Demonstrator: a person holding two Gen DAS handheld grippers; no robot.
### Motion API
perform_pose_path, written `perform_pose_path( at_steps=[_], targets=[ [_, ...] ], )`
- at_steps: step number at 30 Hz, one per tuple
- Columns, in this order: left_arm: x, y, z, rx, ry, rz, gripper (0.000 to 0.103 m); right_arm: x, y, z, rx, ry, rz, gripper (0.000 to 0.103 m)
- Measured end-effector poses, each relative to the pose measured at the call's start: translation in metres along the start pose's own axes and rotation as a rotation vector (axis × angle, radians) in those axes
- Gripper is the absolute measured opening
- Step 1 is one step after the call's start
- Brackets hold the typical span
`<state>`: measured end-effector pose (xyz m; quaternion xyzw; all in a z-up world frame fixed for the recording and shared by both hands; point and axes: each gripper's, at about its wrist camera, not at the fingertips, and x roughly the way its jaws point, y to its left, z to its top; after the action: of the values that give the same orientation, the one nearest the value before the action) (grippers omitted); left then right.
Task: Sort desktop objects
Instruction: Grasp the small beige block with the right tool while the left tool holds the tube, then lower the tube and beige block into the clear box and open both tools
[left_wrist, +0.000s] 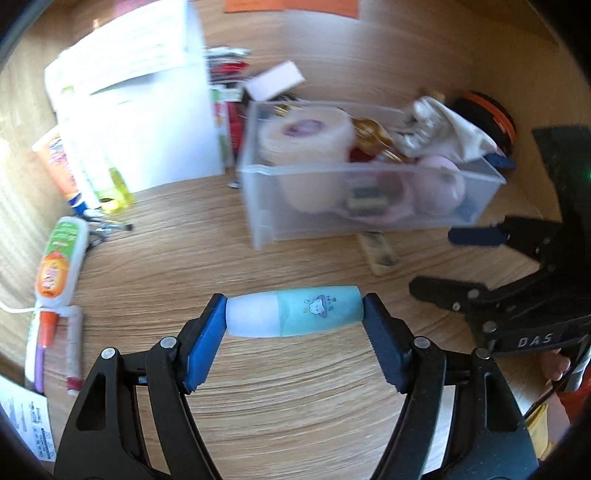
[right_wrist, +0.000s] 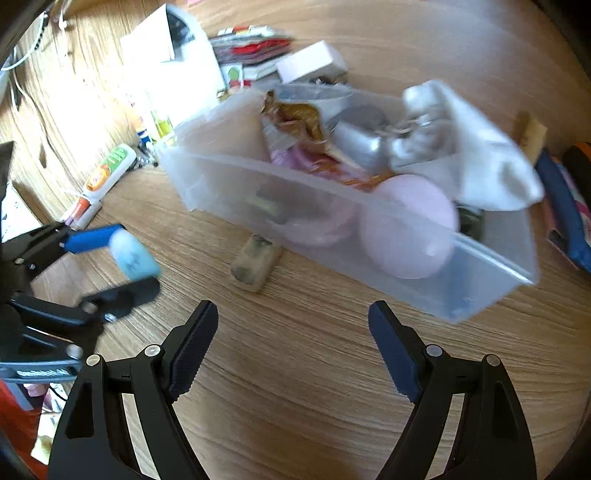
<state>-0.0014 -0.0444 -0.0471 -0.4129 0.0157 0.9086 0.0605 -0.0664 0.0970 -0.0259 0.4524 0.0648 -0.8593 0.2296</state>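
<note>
Left gripper (left_wrist: 294, 314) grips teal bottle (left_wrist: 295, 312) above bare desk (left_wrist: 295, 398).

Right gripper (right_wrist: 291, 328) spread wide, nothing between its fingers (right_wrist: 194, 345), hovering over bare wood table (right_wrist: 295, 387). Ahead, clear plastic bin (right_wrist: 369, 236) crammed with stuff: pink ball (right_wrist: 406, 232), white cloth (right_wrist: 476, 155) draped over the rim, gold wrapper (right_wrist: 295, 114). Small wooden block (right_wrist: 255, 264) just in front of bin. At left, left gripper (right_wrist: 122, 264) clamped on a teal-and-white bottle (right_wrist: 133, 256). Glue bottle (right_wrist: 107, 171) lies far left, blurry.
</note>
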Motion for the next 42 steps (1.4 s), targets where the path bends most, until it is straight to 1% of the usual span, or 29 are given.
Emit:
perform_pose_path(
  at_steps=[2, 3, 5, 7, 9, 10, 12, 15, 16, 18, 23, 26, 35, 39, 42],
  targets=[
    [-0.003, 0.006, 0.001, -0.018, -0.013, -0.008, 0.073, 0.008, 0.006, 0.004, 0.004, 0.019, 0.026, 0.080],
    [0.000, 0.006, 0.009, -0.030, -0.019, -0.014, 0.073, 0.011, 0.009, 0.005, 0.001, 0.024, 0.029, 0.080],
    [-0.001, 0.010, 0.010, -0.045, -0.026, -0.025, 0.073, 0.017, 0.016, 0.010, -0.014, 0.032, 0.015, 0.079],
    [-0.001, 0.013, 0.012, -0.055, -0.032, -0.035, 0.073, 0.022, 0.023, 0.013, -0.029, 0.036, -0.004, 0.074],
    [-0.003, 0.016, 0.011, -0.059, -0.039, -0.043, 0.073, 0.028, 0.028, 0.016, -0.046, 0.044, -0.020, 0.064],
    [-0.003, 0.017, 0.012, -0.062, -0.042, -0.047, 0.073, 0.030, 0.031, 0.016, -0.052, 0.049, -0.029, 0.063],
    [-0.004, 0.017, 0.013, -0.069, -0.050, -0.057, 0.073, 0.033, 0.035, 0.018, -0.067, 0.047, -0.054, 0.057],
    [-0.006, 0.018, 0.016, -0.072, -0.063, -0.062, 0.073, 0.034, 0.038, 0.023, -0.084, 0.038, -0.065, 0.039],
    [-0.006, 0.018, 0.016, -0.072, -0.065, -0.060, 0.073, 0.035, 0.039, 0.023, -0.091, 0.034, -0.063, 0.037],
    [-0.006, 0.018, 0.018, -0.071, -0.068, -0.056, 0.073, 0.037, 0.043, 0.025, -0.108, 0.025, -0.064, 0.024],
    [-0.011, 0.018, 0.020, -0.076, -0.082, -0.052, 0.073, 0.036, 0.051, 0.024, -0.142, 0.013, -0.054, 0.023],
    [-0.014, 0.016, 0.022, -0.076, -0.088, -0.049, 0.073, 0.029, 0.052, 0.022, -0.151, -0.008, -0.038, 0.023],
    [-0.025, 0.002, 0.034, -0.070, -0.122, -0.053, 0.073, -0.023, 0.041, 0.012, -0.166, -0.124, -0.052, 0.023],
    [-0.034, -0.007, 0.041, -0.061, -0.151, -0.063, 0.073, -0.042, 0.035, 0.010, -0.156, -0.171, -0.060, 0.023],
    [-0.043, -0.014, 0.048, -0.057, -0.178, -0.075, 0.073, -0.056, 0.027, 0.009, -0.130, -0.202, -0.044, 0.023]
  ],
)
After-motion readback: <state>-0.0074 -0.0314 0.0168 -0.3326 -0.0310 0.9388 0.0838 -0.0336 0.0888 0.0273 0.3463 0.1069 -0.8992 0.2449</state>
